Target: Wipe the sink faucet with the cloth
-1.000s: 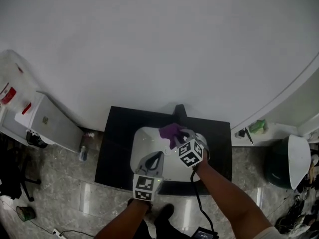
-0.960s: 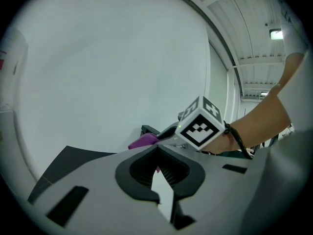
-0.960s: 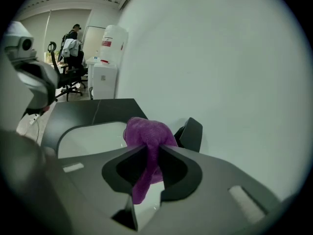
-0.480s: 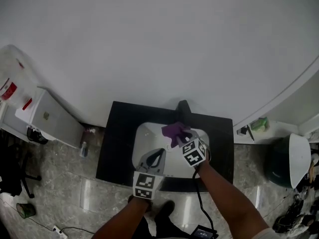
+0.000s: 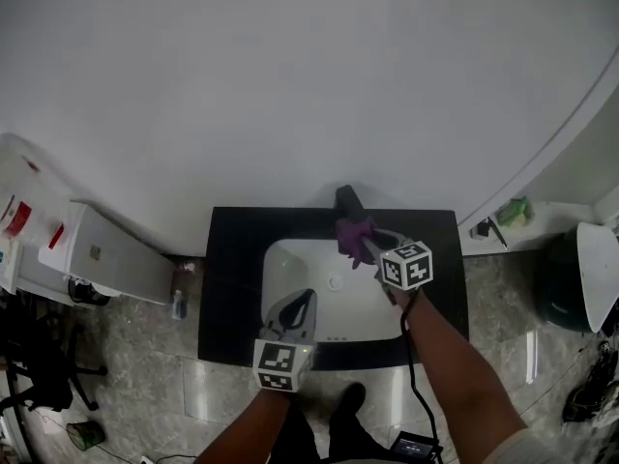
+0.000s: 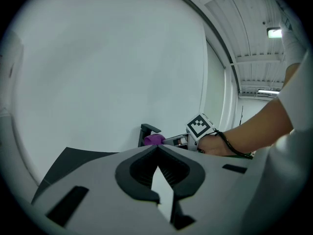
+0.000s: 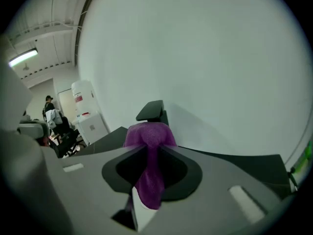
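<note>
Nearest me, the left gripper [image 5: 302,300] stays parked over the front of the white sink basin [image 5: 285,259], its fingers [image 6: 146,153] met at the tips with nothing between them; it has hardly shifted over the last second. The change is farther back. The right gripper [image 5: 369,245] has carried the purple cloth [image 5: 355,236] away from the middle of the basin to the black faucet [image 5: 345,201] at the rear of the dark counter [image 5: 227,288]. Its fingers [image 7: 178,158] are pinched on the cloth [image 7: 149,180], which bunches above them and hangs below, right up against the faucet [image 7: 150,110]. Whether it actually touches, I cannot tell. To my eye the wiping is only beginning. I count two grippers, one cloth, one faucet and one basin.
</note>
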Demonstrator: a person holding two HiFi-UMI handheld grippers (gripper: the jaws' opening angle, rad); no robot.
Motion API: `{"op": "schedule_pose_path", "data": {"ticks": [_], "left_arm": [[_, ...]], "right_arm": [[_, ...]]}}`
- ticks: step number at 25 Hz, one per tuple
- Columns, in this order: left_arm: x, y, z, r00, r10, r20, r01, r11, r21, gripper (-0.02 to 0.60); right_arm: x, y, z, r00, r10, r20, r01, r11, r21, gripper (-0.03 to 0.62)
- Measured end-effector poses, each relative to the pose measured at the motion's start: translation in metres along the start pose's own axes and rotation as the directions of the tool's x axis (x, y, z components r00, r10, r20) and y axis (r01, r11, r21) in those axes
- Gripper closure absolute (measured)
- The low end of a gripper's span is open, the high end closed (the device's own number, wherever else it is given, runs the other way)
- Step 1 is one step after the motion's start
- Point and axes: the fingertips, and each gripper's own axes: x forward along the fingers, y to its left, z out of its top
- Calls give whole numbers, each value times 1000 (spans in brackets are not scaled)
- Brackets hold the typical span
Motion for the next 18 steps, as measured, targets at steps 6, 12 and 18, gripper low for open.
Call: {"op": "schedule_pose_path", "data": {"ticks": [6,12,18], "left_arm": [[8,-5,-10,1000,-9,-23,9,1000,15,577],[18,-4,-11,999,-4,-41,5,1000,23,577],[20,-5,-8,999,7,-36,-7,1000,20,577]], "right_arm": [[5,55,-53,991,118,-60,-121,991,-50,520],[-26,85,-92,994,112,-2,-112,994,5,520],[-16,66,-8,997,-42,58,55,965,-256,519]]}}
